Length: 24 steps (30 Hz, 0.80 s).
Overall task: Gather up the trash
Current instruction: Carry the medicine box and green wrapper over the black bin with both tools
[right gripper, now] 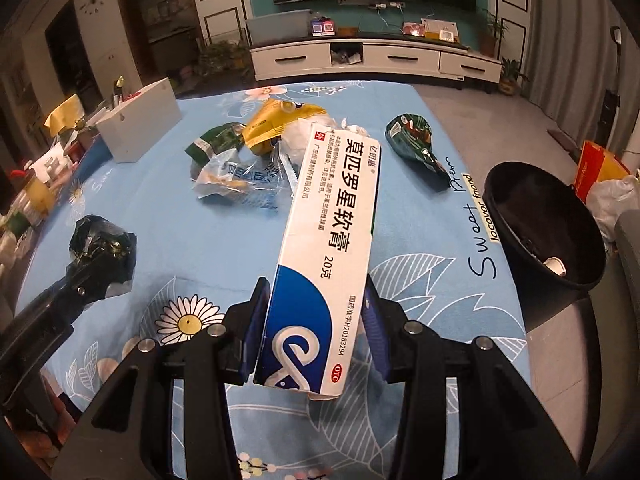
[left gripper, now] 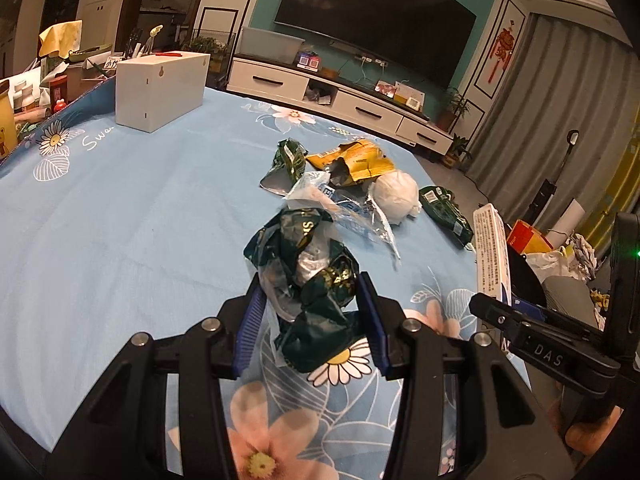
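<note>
The left gripper (left gripper: 314, 304) has its blue pads pinching a crumpled dark green wrapper (left gripper: 308, 276), held up off the blue flowered tablecloth (left gripper: 140, 208). The right gripper (right gripper: 316, 320) clamps the lower end of a white and blue medicine box (right gripper: 324, 248), which slants up and away from its fingers (the printed face turned towards the camera).

More trash lies loose on the cloth near the far edge: a yellow packet (right gripper: 276, 122), a clear plastic bag (right gripper: 236, 178), a white crumpled ball (left gripper: 394, 196) and two more green wrappers, one (right gripper: 214, 142) beside the yellow packet and one (right gripper: 416, 142) off to the right by itself.

A black bin (right gripper: 544, 232) stands just past the table's right edge, with something small and white inside. A white box (left gripper: 160, 88) sits at the far left of the table.
</note>
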Each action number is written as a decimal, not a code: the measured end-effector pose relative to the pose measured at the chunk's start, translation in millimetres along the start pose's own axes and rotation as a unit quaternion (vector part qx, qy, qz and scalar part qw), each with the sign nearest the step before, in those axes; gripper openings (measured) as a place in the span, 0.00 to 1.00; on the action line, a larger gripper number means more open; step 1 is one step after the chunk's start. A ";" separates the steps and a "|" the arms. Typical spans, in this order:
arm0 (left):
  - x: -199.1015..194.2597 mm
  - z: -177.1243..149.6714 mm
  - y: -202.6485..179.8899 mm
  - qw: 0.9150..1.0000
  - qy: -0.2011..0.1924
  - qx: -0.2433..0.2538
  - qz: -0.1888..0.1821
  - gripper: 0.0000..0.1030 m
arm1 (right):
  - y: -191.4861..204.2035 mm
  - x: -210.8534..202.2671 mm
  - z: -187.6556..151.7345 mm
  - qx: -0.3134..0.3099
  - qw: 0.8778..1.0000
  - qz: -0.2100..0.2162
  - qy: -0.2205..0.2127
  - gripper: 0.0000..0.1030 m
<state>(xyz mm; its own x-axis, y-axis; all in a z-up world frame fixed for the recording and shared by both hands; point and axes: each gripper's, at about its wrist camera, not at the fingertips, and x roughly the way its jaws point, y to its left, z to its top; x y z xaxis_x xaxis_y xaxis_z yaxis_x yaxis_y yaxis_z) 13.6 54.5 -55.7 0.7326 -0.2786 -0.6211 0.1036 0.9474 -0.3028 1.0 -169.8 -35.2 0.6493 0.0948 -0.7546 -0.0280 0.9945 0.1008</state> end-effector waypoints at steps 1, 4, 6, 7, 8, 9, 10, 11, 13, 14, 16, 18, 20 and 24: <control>-1.1 -0.8 -0.7 1.000 0.000 0.001 0.000 0.45 | -0.2 -1.6 -0.6 0.001 1.000 0.001 -0.001 0.44; -4.4 -2.3 -2.7 1.000 -0.002 0.003 0.000 0.45 | -1.2 -5.7 -2.4 -0.001 1.000 0.001 -0.007 0.44; -5.7 -2.7 -4.3 1.000 -0.002 0.005 -0.002 0.46 | -4.0 -8.7 -2.8 0.000 1.000 0.002 -0.010 0.44; -6.8 -3.7 -5.7 1.000 -0.003 0.007 -0.003 0.45 | -4.5 -9.8 -2.9 0.001 1.000 0.002 -0.012 0.44; -7.4 -4.1 -7.7 1.000 -0.002 0.009 -0.005 0.45 | -6.2 -11.6 -2.7 0.002 1.000 0.001 -0.014 0.44; -8.4 -4.7 -9.3 1.000 -0.002 0.011 -0.007 0.45 | -7.0 -13.1 -2.5 0.002 1.000 0.000 -0.016 0.44; -8.8 -4.6 -10.7 1.000 -0.002 0.014 -0.008 0.46 | -9.3 -15.4 -2.3 0.003 1.000 -0.002 -0.020 0.44; -9.5 -4.9 -12.6 1.000 -0.003 0.017 -0.009 0.46 | -11.7 -17.7 -1.9 0.004 1.000 -0.003 -0.024 0.44; -11.1 -5.7 -17.5 1.000 -0.004 0.024 -0.013 0.45 | -15.9 -21.0 -1.7 0.007 1.000 -0.006 -0.030 0.44; -11.5 -6.5 -19.0 1.000 -0.005 0.026 -0.014 0.46 | -18.6 -22.3 -1.7 0.010 0.999 -0.007 -0.033 0.44; -11.3 -8.7 -23.5 0.999 -0.003 0.031 -0.017 0.46 | -24.3 -23.9 -2.3 0.015 0.999 -0.009 -0.036 0.44; -10.4 -11.3 -27.0 0.999 0.000 0.033 -0.022 0.46 | -29.0 -24.9 -4.0 0.019 0.999 -0.011 -0.039 0.44; -8.5 -13.9 -32.1 0.999 0.004 0.038 -0.022 0.46 | -34.7 -25.0 -6.0 0.022 0.999 -0.013 -0.040 0.44; -5.6 -16.5 -44.0 0.998 0.008 0.051 -0.028 0.46 | -44.0 -23.8 -8.8 0.032 0.999 -0.011 -0.040 0.44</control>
<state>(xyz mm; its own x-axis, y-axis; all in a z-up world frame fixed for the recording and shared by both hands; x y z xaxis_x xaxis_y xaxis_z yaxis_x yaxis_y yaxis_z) -6.2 11.8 -50.9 0.7129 -0.3339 -0.6167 0.2128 0.9409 -0.2634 -20.0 -215.4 -27.4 0.7076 0.0661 -0.7035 0.0341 0.9913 0.1274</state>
